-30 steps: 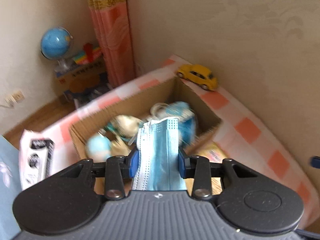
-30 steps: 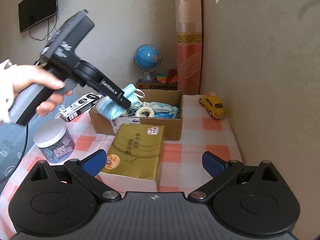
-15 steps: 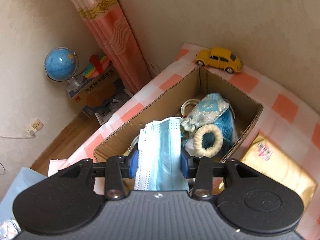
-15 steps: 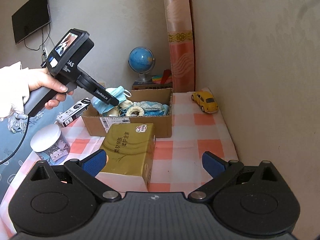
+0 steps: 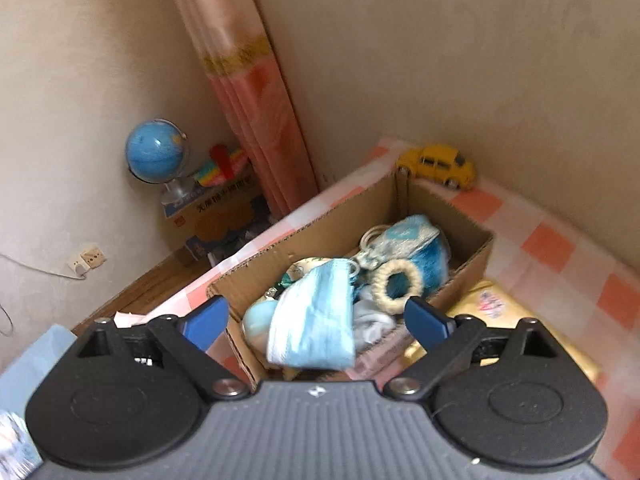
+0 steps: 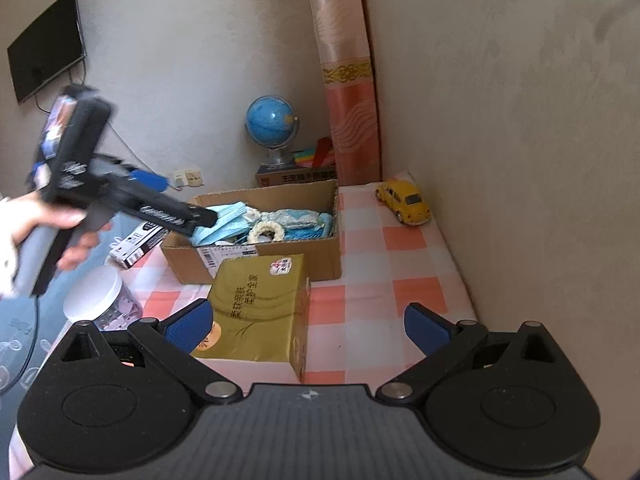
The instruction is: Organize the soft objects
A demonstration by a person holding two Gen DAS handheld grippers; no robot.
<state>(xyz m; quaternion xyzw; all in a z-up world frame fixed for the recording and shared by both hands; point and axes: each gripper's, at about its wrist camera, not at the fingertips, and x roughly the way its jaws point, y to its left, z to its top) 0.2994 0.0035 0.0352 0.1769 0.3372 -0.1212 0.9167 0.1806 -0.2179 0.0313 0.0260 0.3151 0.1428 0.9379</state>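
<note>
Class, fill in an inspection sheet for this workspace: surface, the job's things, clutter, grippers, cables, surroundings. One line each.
Surface: checked tablecloth, orange and white, set against the wall.
Job's things: cardboard box holding a blue face mask, a cream ring and other soft blue items.
Clutter: gold tissue pack in front of the box; yellow toy car; white-lidded jar; black-and-white carton.
Grippers: left gripper open above the box, mask below it; right gripper open, holding nothing.
Cables: one wire runs to a wall socket.
Surroundings: globe, curtain, wall television.
</note>
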